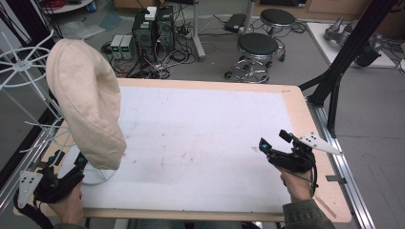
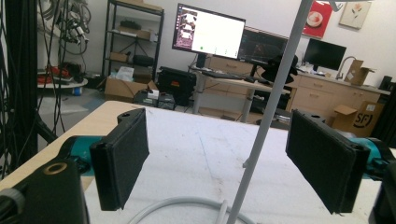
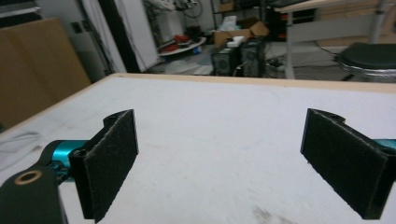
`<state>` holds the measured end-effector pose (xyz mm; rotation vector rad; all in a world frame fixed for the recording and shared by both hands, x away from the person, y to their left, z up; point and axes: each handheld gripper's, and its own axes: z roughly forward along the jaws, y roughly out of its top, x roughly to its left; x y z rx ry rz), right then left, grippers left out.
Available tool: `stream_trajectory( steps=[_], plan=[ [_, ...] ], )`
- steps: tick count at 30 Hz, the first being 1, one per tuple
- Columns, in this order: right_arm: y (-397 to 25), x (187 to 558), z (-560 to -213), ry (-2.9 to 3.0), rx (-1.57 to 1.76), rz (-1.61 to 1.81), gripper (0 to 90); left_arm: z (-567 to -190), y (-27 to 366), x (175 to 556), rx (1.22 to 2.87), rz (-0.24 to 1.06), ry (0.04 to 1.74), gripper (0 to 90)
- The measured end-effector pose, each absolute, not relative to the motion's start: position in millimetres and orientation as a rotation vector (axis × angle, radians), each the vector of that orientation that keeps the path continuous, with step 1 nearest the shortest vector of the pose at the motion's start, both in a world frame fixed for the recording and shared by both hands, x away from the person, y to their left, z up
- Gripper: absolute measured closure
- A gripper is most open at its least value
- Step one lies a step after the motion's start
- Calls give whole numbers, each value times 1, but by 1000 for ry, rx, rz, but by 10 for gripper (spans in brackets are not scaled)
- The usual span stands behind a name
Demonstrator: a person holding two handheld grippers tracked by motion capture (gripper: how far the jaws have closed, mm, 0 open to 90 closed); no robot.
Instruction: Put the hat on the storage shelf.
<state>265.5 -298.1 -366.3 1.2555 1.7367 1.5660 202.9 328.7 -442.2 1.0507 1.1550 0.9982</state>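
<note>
Hanging on the white stand (image 2: 261, 135), the beige hat (image 1: 88, 102) sits just above the left tongs (image 1: 80, 161). Both tongs gape apart, empty. The right tongs (image 1: 274, 141) lie well apart from the stand.

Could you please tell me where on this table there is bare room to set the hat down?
The white mat is bare between the left gripper and the right gripper, and back to the table's far edge. The left side is crowded: the hat hangs on a white wire stand whose ring base sits on the mat by the left gripper.
</note>
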Motion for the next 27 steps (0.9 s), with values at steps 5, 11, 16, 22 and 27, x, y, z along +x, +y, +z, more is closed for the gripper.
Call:
stream_trajectory(
  steps=[5, 11, 16, 22, 27],
  plan=[
    [-303, 257, -385, 1690, 1306, 1504, 102, -442, 328, 203, 1052, 997, 1155, 213],
    [-308, 249, -406, 1499, 1391, 1390, 102, -443, 329, 203, 1049, 997, 1163, 213],
    [-308, 246, -414, 1350, 1414, 1288, 103, -443, 329, 203, 1051, 999, 1170, 213],
    [-305, 245, -427, 1338, 1387, 1239, 103, -444, 329, 203, 1052, 991, 1179, 214],
    [-311, 239, -426, 1283, 1396, 1261, 103, -444, 329, 204, 1051, 994, 1178, 214]
  ],
)
